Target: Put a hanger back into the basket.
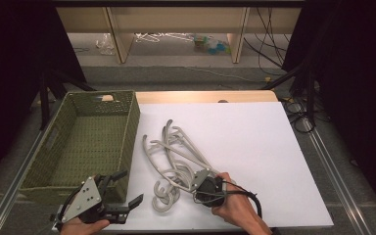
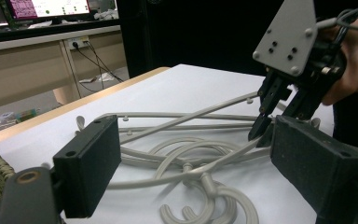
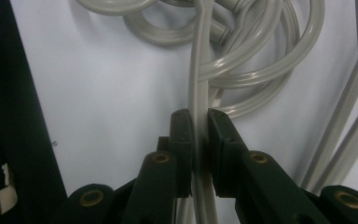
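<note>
Left gripper (image 1: 127, 190) hangs nearest, its matte black jaws spread wide over the white sheet (image 1: 254, 147). Right gripper (image 3: 200, 133) pinches one smooth, pale grey plastic hanger (image 3: 199, 79) from the tangled heap mid-table; beyond, woven green basket (image 1: 68, 147).

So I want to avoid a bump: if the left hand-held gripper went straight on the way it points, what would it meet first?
Probably the pile of grey hangers lying on the white table; the left hand-held gripper stands open toward them. Beyond them is the right hand-held gripper, though depth is unclear.
</note>
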`<move>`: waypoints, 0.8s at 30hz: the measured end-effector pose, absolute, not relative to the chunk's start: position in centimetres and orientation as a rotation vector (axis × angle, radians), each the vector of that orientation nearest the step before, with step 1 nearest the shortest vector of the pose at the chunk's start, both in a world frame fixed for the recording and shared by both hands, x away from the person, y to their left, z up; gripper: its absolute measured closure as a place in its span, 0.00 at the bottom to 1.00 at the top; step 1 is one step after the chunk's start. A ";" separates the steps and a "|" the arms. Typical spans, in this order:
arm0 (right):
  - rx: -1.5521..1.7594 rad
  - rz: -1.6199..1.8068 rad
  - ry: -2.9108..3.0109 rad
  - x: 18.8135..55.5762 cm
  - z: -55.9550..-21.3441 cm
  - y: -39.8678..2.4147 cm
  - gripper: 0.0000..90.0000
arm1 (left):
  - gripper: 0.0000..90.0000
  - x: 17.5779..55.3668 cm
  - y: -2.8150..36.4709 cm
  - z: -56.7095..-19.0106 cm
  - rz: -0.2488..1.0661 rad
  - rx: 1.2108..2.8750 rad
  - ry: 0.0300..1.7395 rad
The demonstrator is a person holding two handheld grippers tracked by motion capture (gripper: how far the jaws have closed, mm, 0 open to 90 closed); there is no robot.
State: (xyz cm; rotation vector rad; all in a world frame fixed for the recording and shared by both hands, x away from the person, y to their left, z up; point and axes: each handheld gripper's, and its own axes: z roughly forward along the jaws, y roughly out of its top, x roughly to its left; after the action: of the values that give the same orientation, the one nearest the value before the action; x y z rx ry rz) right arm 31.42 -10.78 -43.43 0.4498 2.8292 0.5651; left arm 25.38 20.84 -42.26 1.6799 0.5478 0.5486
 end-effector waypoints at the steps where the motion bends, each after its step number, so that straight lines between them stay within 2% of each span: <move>1: 0.432 0.552 2.839 31.4 -43.1 -11.0 0.91 | 0.18 25.4 20.8 -42.3 0.551 1.684 0.550; 6: 0.341 0.553 2.892 31.8 -41.9 -12.4 0.91 | 0.22 26.2 19.5 -42.5 0.629 1.713 0.561; 10: 0.313 0.592 2.932 32.0 -41.1 -13.7 0.91 | 0.26 26.9 17.0 -43.1 0.658 1.837 0.510; 14: 0.276 0.611 2.958 32.1 -40.3 -14.9 0.91 | 0.28 27.7 15.2 -43.6 0.781 1.994 0.421; 21: 0.267 0.633 2.972 32.1 -39.6 -15.9 0.91 | 0.36 29.6 12.7 -45.0 0.766 2.193 0.229; 24: 0.251 0.641 2.973 31.9 -39.5 -15.9 0.91 | 0.38 30.2 12.6 -45.4 0.749 2.186 0.245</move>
State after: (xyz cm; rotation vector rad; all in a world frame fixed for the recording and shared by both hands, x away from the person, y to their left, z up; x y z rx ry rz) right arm 31.91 -15.94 -39.50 0.2512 2.9734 0.6406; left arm 30.23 12.58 -45.38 2.1856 0.2451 0.7494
